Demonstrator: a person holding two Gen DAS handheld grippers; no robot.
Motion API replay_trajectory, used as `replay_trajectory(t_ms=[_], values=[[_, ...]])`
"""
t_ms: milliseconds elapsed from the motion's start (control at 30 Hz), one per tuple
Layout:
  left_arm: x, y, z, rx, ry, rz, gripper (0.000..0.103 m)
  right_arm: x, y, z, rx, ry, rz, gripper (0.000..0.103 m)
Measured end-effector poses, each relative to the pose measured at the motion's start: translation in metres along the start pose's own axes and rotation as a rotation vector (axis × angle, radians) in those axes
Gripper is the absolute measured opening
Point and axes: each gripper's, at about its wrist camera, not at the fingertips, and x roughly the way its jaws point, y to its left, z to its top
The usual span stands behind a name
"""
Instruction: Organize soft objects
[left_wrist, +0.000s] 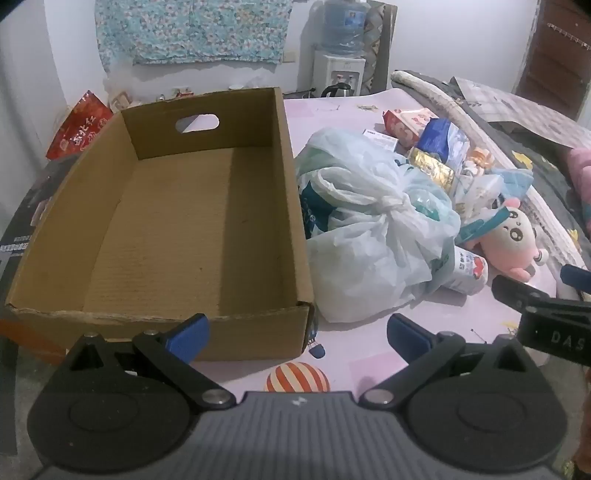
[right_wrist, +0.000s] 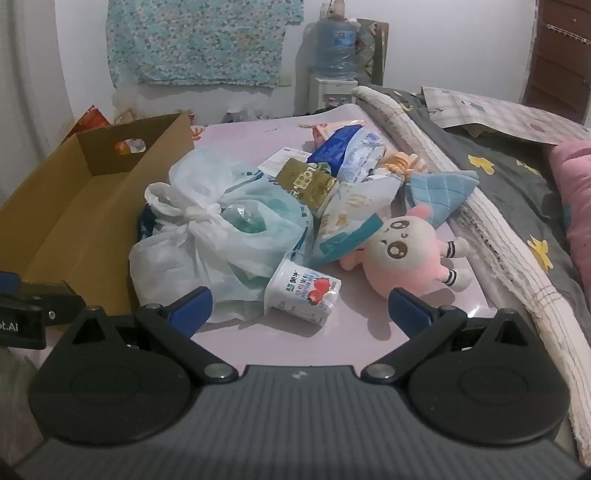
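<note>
An empty cardboard box stands on the pink mat, left of a heap of things. The heap holds a knotted white plastic bag, a pink plush toy, a yogurt cup, a gold packet and a blue quilted cloth. My left gripper hangs open over the box's near right corner with nothing between its fingers. My right gripper is open just short of the yogurt cup, touching nothing.
A folded quilt and dark bedding run along the right side of the mat. A water dispenser and a kettle stand against the far wall. A red packet lies behind the box. Bare mat shows near me.
</note>
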Motion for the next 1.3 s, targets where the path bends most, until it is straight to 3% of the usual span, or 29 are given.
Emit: replay_trajectory(t_ms=[633, 1300], values=[[0.000, -0.013, -0.004, 0.075, 0.026, -0.038, 0.103, -0.008, -0.004, 0.001, 0.007, -0.013, -0.021, 0.102], [-0.001, -0.002, -0.004, 0.062, 0.026, -0.040, 0.103, -0.008, 0.007, 0.000, -0.026, 0.009, -0.016, 0.102]])
